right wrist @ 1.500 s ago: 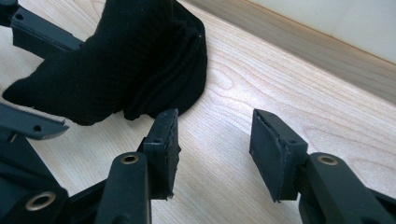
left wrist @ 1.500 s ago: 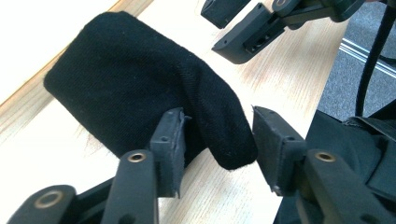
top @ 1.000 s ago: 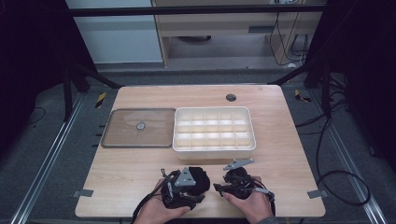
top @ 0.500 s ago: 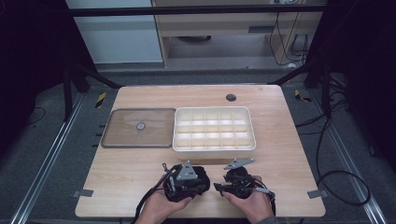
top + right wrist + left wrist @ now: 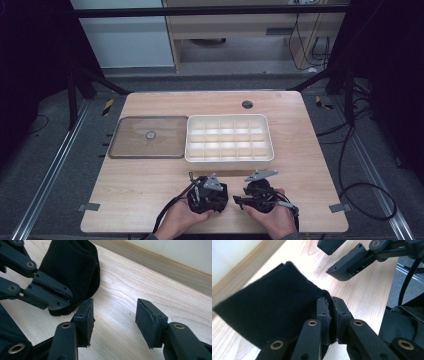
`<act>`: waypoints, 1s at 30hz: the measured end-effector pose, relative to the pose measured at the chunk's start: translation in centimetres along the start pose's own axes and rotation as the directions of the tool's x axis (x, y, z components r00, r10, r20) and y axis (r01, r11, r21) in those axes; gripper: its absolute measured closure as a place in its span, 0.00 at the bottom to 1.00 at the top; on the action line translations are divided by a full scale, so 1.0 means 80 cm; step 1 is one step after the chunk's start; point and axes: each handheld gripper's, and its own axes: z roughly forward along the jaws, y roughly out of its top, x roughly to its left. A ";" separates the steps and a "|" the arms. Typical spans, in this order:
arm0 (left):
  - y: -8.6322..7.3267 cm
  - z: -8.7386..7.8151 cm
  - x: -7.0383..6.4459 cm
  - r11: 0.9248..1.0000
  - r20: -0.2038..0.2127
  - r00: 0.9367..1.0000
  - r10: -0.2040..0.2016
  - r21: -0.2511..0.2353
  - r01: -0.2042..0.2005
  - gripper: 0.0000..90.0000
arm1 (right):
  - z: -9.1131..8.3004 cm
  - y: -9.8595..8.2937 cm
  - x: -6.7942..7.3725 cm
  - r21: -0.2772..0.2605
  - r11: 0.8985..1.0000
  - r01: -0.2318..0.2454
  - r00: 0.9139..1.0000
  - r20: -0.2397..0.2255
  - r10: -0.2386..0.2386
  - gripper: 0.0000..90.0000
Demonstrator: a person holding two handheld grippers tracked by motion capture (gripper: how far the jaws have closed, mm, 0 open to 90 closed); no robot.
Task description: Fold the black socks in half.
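Note:
A black cloth (image 5: pixel 269 312) is pinched at its edge by my left gripper (image 5: pixel 331 308), whose jaws are shut on it just above the wooden table (image 5: pixel 150 190). The same black cloth (image 5: pixel 71 267) hangs folded in the right gripper view, with the left gripper's fingers (image 5: pixel 50 293) clamped on it. My right gripper (image 5: pixel 113 320) stands open right beside the cloth, with only bare wood between its jaws. In the high view both grippers sit close together near the table's front edge: the left gripper (image 5: pixel 207 194) and the right gripper (image 5: pixel 255 195).
A white compartment tray (image 5: pixel 229 157) stands in the middle of the table, just beyond the grippers. To its left lies a flat transparent lid (image 5: pixel 147 137) with a small knob. A round hole (image 5: pixel 247 104) is near the table's far edge.
The left gripper has shifted slightly toward the right gripper, closing the gap between them. The right gripper has stayed in place.

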 end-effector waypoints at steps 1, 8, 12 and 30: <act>0.000 0.001 0.000 1.000 -0.001 1.000 -0.001 0.000 0.001 0.94 | 0.000 0.000 -0.001 -0.001 1.000 -0.001 1.000 -0.001 0.001 0.55; 0.001 0.006 -0.001 1.000 0.005 1.000 -0.018 0.011 0.018 0.93 | 0.000 0.000 -0.001 -0.002 1.000 -0.001 1.000 -0.002 0.001 0.55; 0.001 0.003 -0.003 1.000 -0.006 1.000 -0.007 0.012 0.007 0.92 | -0.001 0.000 -0.001 -0.006 1.000 -0.003 1.000 0.000 0.003 0.55; -0.003 -0.018 -0.014 0.999 -0.069 0.997 0.024 -0.030 -0.026 0.71 | -0.007 0.000 -0.003 -0.017 1.000 -0.015 1.000 0.003 0.015 0.54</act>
